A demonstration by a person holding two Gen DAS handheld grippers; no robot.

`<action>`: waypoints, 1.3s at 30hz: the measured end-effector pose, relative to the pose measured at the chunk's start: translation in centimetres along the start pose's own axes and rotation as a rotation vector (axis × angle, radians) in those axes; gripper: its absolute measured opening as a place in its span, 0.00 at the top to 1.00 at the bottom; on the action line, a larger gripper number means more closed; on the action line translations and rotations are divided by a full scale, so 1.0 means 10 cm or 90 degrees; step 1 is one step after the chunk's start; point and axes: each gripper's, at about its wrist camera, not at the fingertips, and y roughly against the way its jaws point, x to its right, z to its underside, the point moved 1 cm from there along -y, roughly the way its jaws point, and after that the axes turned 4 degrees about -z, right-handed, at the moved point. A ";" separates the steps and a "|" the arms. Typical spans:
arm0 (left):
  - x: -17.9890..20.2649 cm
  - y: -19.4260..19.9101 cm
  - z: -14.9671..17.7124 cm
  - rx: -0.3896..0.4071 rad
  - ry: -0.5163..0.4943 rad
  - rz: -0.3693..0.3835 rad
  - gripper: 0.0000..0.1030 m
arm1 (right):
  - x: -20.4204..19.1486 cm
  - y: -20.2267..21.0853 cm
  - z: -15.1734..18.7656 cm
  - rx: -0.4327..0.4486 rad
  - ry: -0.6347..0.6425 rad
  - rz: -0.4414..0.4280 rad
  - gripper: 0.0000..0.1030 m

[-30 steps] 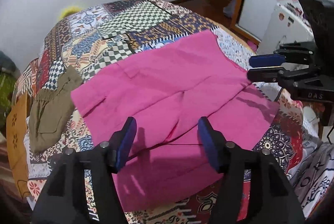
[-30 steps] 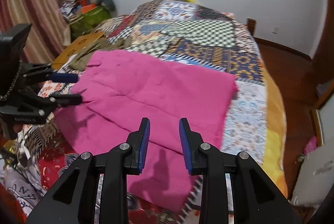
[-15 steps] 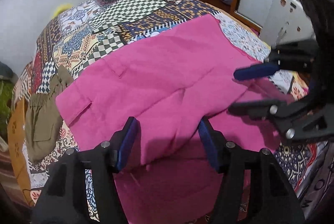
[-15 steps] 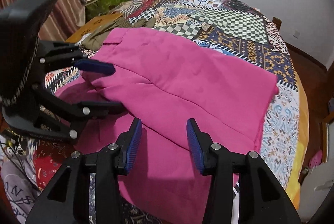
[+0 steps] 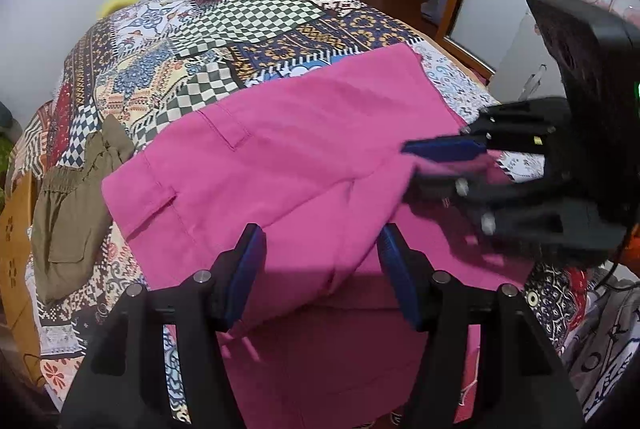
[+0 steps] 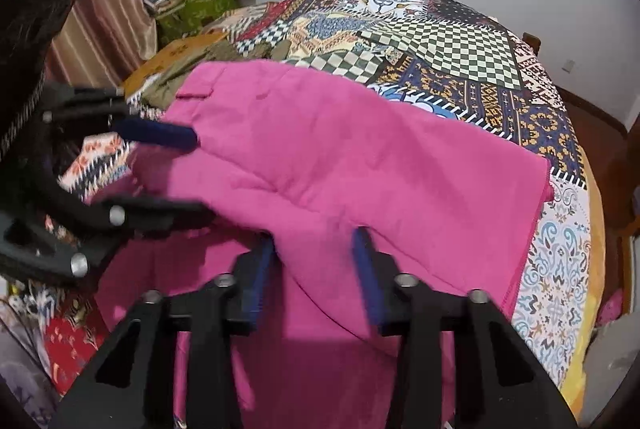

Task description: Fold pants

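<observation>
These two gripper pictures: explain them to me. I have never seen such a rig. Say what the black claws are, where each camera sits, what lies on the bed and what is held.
No robot here: a person holds a two-finger tool in each hand, each carrying a camera looking along its fingers. One picture is from the left gripper, the other from the right gripper. Each also shows the other tool from the side. Pink pants lie on a patchwork quilt, an olive garment beside them. The left gripper is open over the pink fabric. The right one's jaws are closing with fabric between them, not yet clamped.
</observation>
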 end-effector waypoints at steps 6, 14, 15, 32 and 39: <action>0.10 -0.07 0.07 -0.003 -0.028 -0.030 0.41 | 0.01 0.12 -0.08 0.045 -0.009 -0.007 0.90; -0.08 -0.02 0.08 0.014 -0.003 -0.089 0.60 | -0.02 0.21 -0.11 0.059 -0.006 -0.016 0.91; -0.13 0.00 0.08 0.017 0.004 -0.088 0.62 | -0.02 0.22 -0.11 0.060 -0.008 -0.019 0.92; -0.05 0.42 0.37 0.049 -0.019 -0.080 0.86 | -0.39 0.41 -0.01 0.047 0.047 -0.041 0.93; 0.08 0.47 0.52 0.042 -0.030 -0.073 0.85 | -0.47 0.44 0.16 0.024 0.054 -0.035 0.93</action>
